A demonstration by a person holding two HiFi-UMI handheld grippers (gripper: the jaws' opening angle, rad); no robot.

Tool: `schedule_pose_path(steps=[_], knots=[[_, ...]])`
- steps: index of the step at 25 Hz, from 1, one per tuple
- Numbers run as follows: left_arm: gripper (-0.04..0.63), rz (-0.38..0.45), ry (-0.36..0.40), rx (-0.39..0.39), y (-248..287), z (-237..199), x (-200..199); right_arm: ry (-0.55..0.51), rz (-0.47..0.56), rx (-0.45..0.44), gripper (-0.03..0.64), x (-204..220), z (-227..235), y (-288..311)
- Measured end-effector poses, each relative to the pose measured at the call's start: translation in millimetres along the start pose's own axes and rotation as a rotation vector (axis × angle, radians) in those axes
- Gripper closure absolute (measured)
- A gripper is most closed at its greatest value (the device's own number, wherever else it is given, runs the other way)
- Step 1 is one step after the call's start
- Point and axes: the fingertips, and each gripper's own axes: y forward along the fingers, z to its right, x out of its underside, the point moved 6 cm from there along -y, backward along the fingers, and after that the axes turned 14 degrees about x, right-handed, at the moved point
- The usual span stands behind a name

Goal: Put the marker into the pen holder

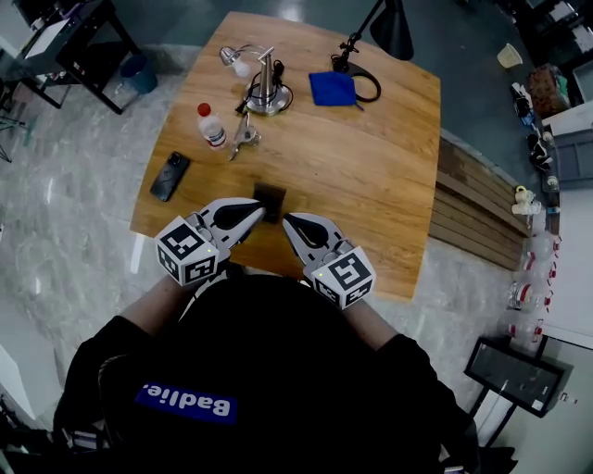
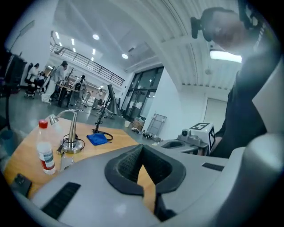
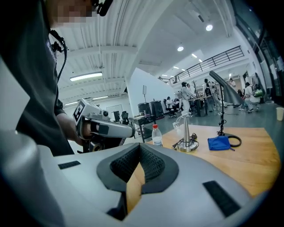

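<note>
A small dark square pen holder [image 1: 270, 199] stands near the wooden table's [image 1: 371, 176] front edge. My left gripper [image 1: 260, 212] points at it from the left with its tip at the holder's side, and my right gripper [image 1: 288, 220] sits just right of it. Both are shut with nothing between the pads, as the left gripper view [image 2: 142, 148] and the right gripper view [image 3: 140, 148] show. A small grey object [image 1: 244, 138] lies beside the bottle; I cannot tell whether it is the marker.
A black phone [image 1: 170, 176] lies at the table's left. Behind it stand a red-capped bottle [image 1: 212, 126] and a metal desk lamp [image 1: 266, 93] with a coiled cable. A blue cloth [image 1: 333, 89] and a black lamp [image 1: 389, 28] are at the back.
</note>
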Motion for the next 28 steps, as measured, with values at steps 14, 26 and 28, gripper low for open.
schedule_pose_path(steps=[14,26,28], knots=[[0.588,0.037,-0.04,-0.013,-0.4,4.0,7.8,-0.002,0.015,-0.022,0.611,2.2,-3.3,2.8],[0.588,0.031,-0.038,-0.013,-1.0,6.1,9.4,0.004,0.015,-0.011,0.611,2.4,-4.2,-0.5],[0.588,0.03,-0.039,-0.013,-1.0,6.5,9.9,0.004,0.016,-0.01,0.611,2.6,-4.4,-1.4]])
